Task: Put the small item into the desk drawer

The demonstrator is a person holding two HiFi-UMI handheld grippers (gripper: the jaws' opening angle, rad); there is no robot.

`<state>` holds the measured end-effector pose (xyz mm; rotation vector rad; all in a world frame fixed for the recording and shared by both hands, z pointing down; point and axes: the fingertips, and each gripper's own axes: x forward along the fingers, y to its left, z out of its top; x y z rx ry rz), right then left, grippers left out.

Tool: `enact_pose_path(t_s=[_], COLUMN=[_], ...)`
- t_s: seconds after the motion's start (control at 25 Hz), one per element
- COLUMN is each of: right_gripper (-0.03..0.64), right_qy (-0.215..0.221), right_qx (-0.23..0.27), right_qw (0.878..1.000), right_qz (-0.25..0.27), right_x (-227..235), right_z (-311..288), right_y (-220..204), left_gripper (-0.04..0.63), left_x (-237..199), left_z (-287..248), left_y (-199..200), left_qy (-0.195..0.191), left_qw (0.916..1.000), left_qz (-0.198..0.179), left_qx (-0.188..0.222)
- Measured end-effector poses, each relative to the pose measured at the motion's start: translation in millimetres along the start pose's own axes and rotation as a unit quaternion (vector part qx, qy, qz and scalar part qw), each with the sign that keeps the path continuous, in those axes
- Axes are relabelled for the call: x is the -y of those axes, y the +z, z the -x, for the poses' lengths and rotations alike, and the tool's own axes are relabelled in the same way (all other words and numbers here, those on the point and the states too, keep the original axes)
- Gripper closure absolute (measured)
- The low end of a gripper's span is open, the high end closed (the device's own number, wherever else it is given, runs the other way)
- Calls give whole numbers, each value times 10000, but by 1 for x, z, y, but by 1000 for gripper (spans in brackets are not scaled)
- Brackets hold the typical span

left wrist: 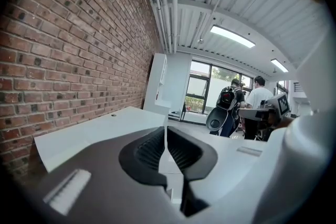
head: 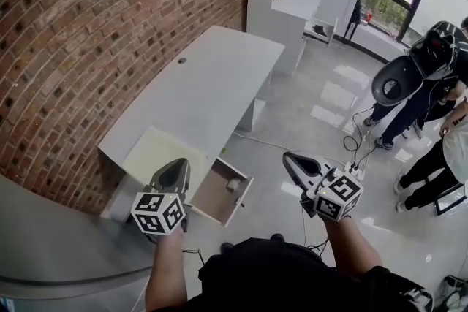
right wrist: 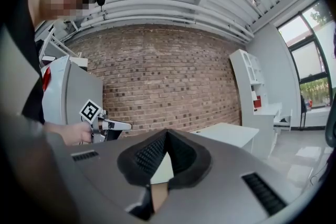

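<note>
A white desk [head: 205, 80] stands along the brick wall. Its drawer [head: 210, 199] is pulled open at the near end, and a small pale item [head: 234, 184] lies inside near the front right corner. My left gripper [head: 180, 163] hovers above the desk's near corner, just left of the drawer, shut with nothing between its pads [left wrist: 166, 131]. To the right of the drawer my right gripper [head: 288, 156] hangs over the floor, its jaws [right wrist: 167, 135] also meeting at the tips and empty. The right gripper view shows the left gripper [right wrist: 107, 124] in a hand.
A pale yellow sheet [head: 157, 150] covers the desk's near end. White shelving [head: 292, 0] stands beyond the desk. People with a backpack [head: 431, 55] stand at the right, and cables [head: 357, 142] trail on the glossy floor. A grey curved surface [head: 51, 245] lies at lower left.
</note>
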<state>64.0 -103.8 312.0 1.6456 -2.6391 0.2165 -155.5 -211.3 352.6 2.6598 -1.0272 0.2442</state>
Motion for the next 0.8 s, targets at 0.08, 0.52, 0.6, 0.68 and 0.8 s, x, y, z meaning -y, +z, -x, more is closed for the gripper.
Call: enact_pose_path(t_s=[0.08,0.52,0.6,0.68,0.8], right_gripper=[606,606,606,606,606], right_qy=[-44,-106,-78,-68,-77], right_qx=[35,193,179,187,207], right_qw=[10000,9996,9996,9996,9996], right_qz=[-21,-188,-186,-177,-180], right_x=[12,48,49,51,55], right_z=[8,30,30,32,35], right_y=[0,-2,-2,-1,-1], left_gripper=[569,572,573,574,574], left_x=[11,51,53,56,60], left_z=[-9,-40,-43,-45,-48], left_y=[4,14,15,16,15], left_qy=[4,-9,-10,-13,-23], left_qw=[10000,9996,9996,9996,9995], left_qz=[-27,-265,-285,-298,-305], left_qx=[29,8,2,-6,-18])
